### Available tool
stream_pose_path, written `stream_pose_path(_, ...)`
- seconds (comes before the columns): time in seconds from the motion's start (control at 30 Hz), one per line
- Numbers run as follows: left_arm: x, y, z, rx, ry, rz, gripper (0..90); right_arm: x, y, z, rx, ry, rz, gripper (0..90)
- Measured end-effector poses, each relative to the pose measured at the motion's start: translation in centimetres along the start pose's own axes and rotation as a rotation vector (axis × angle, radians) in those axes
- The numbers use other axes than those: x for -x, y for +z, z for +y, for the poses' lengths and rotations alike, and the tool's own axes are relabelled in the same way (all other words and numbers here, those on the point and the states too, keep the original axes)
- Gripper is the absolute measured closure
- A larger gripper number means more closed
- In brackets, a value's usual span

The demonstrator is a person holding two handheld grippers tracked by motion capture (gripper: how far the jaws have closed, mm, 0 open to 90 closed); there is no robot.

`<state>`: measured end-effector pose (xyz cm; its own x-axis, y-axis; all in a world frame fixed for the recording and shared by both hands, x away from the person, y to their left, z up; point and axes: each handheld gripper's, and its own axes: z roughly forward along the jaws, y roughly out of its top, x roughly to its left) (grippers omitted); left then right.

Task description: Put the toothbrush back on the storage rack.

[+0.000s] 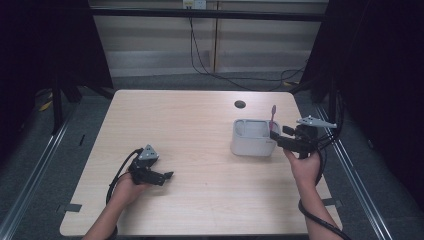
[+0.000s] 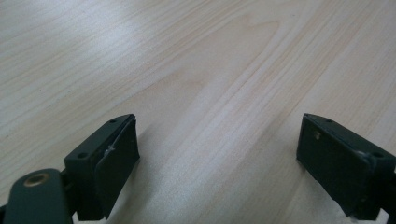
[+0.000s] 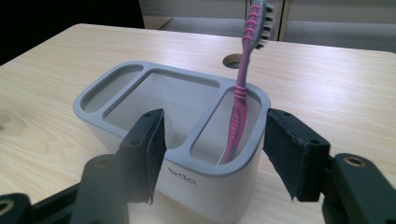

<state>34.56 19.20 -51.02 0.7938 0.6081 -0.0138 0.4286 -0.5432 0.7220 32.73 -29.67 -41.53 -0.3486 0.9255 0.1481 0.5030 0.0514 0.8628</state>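
A pink toothbrush [image 1: 272, 117] [image 3: 240, 102] stands upright, bristles up, in the narrow end compartment of a grey-and-white holder [image 1: 247, 145] [image 3: 187, 186] on the right half of the table. My right gripper [image 1: 276, 137] [image 3: 215, 140] is at that end of the holder. Its jaws stand open on either side of the toothbrush compartment, and the pads are clear of both the wall and the toothbrush. The holder's other two compartments look empty. My left gripper [image 1: 167, 176] [image 2: 217, 154] rests low over bare wood at the front left, jaws open with nothing between them.
A round cable hole [image 1: 240, 104] sits in the tabletop [image 1: 190, 125] behind the holder. The table's right edge runs close beside my right hand. Dark curtains flank both sides, and cables lie on the floor beyond the far edge.
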Motion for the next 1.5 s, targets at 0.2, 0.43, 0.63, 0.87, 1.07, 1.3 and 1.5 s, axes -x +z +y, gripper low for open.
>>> stream_pose_path(0.2, 0.0, 0.0, 0.0, 0.000, -0.002, 0.000, 12.3, -0.2, -0.2, 0.1, -0.011, -0.015, 0.006, 35.1)
stream_pose_path(0.43, 0.0, 0.0, 0.0, 0.000, -0.003, 0.002, 12.3, -0.8, -0.6, 0.3, -0.014, -0.045, 0.012, 34.6)
stream_pose_path(0.63, 0.0, 0.0, 0.0, -0.001, -0.005, 0.003, 12.3, -0.8, -1.0, 0.3, -0.020, -0.047, 0.021, 34.1)
stream_pose_path(0.87, 0.0, 0.0, 0.0, -0.001, -0.004, 0.003, 12.3, -0.8, -1.8, 0.2, -0.042, -0.076, 0.020, 31.3)
stream_pose_path(1.07, 0.1, 0.0, 0.0, -0.001, -0.006, 0.003, 12.3, -0.7, -2.5, -0.2, -0.043, -0.091, 0.018, 30.1)
stream_pose_path(1.3, 0.1, 0.0, 0.0, 0.000, -0.006, 0.003, 12.3, -0.9, -2.9, -0.5, -0.050, -0.103, 0.027, 27.9)
stream_pose_path(1.5, 0.1, 0.0, 0.0, -0.001, -0.006, 0.003, 12.3, -1.0, -3.1, -1.0, -0.062, -0.113, 0.035, 25.7)
